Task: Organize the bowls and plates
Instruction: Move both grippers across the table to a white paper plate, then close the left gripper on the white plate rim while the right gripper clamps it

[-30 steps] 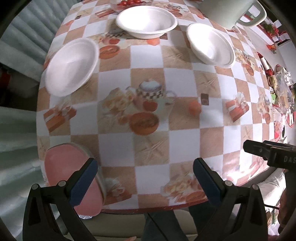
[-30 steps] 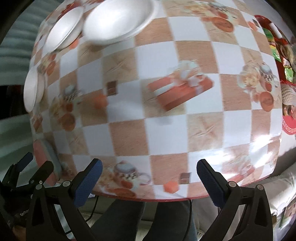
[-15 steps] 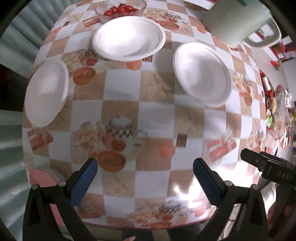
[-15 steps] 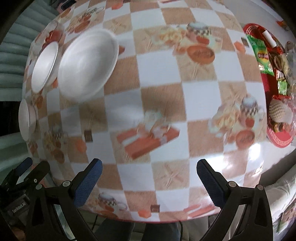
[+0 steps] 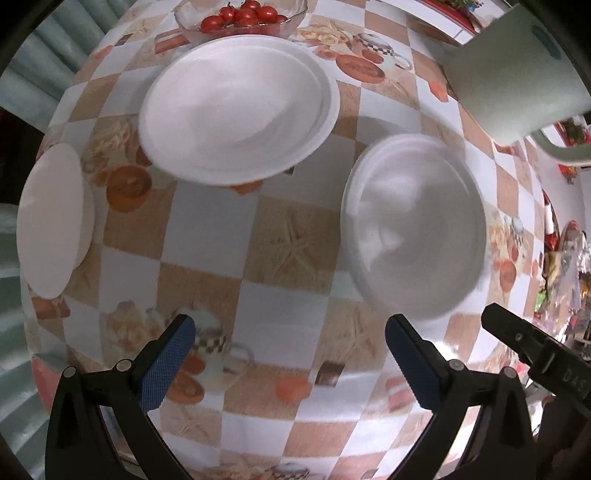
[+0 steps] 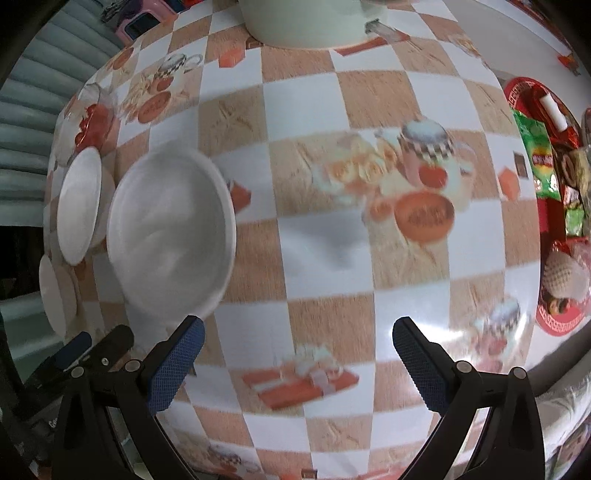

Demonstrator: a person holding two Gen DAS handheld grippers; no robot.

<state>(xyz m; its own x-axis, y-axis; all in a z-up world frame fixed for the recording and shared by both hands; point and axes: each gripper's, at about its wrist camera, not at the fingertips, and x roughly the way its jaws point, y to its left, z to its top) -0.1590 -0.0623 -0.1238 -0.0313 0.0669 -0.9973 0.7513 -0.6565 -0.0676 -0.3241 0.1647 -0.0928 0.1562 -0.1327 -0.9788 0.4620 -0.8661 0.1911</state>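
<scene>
1. Since the earlier frames, both of your grippers have advanced over the table; the white dishes now sit much closer and larger in both views, and the pink plate at the near-left edge has dropped out of sight.

2. Left wrist view: your left gripper [image 5: 286, 363] is spread wide with nothing between its blue pads. Three white dishes lie ahead on the checked tablecloth [image 5: 291, 243]: a near bowl [image 5: 413, 225] ahead and right, a wide plate [image 5: 236, 110] further back, and a side plate [image 5: 51, 221] at the left table edge. A glass bowl of tomatoes [image 5: 240, 16] sits just behind the wide plate; a pale green pitcher [image 5: 513, 70] stands at far right. The tip of your right gripper [image 5: 535, 350] shows at lower right.

3. Right wrist view: your right gripper [image 6: 295, 363] is likewise fully parted and empty. The near bowl [image 6: 171, 232] lies just beyond its left finger. A red snack tray [image 6: 550, 206] occupies the right edge.

4. Handling, by judgement: these dishes look like thin foam or paper, so light, easily crushed and prone to sliding. Take the near bowl at its rim, one finger inside and one outside, with a gentle squeeze.

5. Clearance: open cloth lies between the near bowl and the snack tray. The side plate overhangs the table edge region; approach it inward.
</scene>
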